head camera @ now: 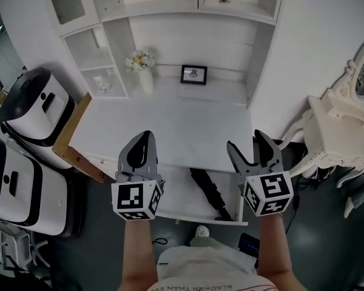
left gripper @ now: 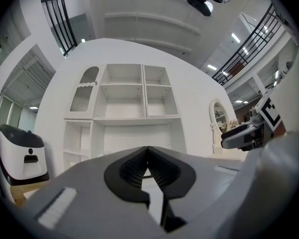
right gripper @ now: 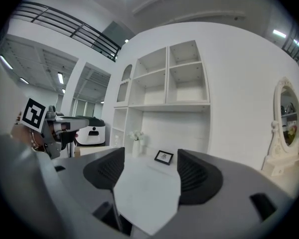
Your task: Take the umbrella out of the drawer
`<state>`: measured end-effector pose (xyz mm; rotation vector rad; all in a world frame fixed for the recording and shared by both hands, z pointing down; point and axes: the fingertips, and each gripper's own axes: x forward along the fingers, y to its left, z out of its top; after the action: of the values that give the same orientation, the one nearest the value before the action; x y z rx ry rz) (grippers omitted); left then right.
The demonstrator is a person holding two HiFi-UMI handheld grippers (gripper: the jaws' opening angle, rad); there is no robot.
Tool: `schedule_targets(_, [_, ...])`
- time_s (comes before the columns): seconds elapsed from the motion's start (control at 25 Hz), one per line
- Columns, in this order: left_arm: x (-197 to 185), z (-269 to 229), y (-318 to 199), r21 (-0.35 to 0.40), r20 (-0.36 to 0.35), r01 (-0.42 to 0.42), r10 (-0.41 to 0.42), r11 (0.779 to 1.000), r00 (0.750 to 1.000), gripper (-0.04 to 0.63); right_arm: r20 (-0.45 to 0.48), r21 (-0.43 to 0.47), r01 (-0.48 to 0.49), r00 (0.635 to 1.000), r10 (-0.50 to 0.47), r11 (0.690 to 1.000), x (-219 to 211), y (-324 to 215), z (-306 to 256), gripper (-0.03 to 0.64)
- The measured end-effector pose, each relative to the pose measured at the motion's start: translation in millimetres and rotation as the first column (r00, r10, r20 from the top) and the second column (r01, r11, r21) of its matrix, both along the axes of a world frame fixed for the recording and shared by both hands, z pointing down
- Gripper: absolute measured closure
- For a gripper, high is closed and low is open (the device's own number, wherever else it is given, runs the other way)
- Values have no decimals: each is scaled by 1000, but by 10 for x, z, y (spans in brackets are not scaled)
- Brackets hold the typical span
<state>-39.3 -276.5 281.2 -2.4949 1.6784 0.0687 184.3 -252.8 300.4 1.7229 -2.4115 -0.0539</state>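
Note:
A black folded umbrella (head camera: 208, 191) lies in the open white drawer (head camera: 183, 206) under the desk's front edge, in the head view. My left gripper (head camera: 144, 139) hovers above the drawer's left end with its jaws shut and empty. My right gripper (head camera: 247, 150) hangs just right of the umbrella, open, with nothing between its jaws. The left gripper view shows closed pads (left gripper: 139, 171) pointing at the shelving. In the right gripper view my right gripper (right gripper: 146, 172) has wide-apart pads that frame the white desk (right gripper: 148, 183). The umbrella does not show in either gripper view.
On the white desk (head camera: 164, 126) stand a vase of flowers (head camera: 142, 68) and a small framed picture (head camera: 193, 74). White shelving (head camera: 170, 5) rises behind. Two white-and-black machines (head camera: 30, 108) stand at the left, an ornate white dressing table (head camera: 343, 132) at the right. A wooden board (head camera: 73, 139) leans by the desk's left side.

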Motion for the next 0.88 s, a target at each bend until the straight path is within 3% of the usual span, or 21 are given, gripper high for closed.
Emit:
schedule_targets(0.44, [88, 450, -278, -95, 24, 34, -31, 995, 999, 588, 14, -123, 56, 998, -55, 991, 32, -380, 572, 305])
schedule_targets(0.88, [-34, 987, -272, -222, 28, 38, -33, 974, 999, 588, 19, -310, 88, 996, -87, 946, -205, -335, 1358, 305])
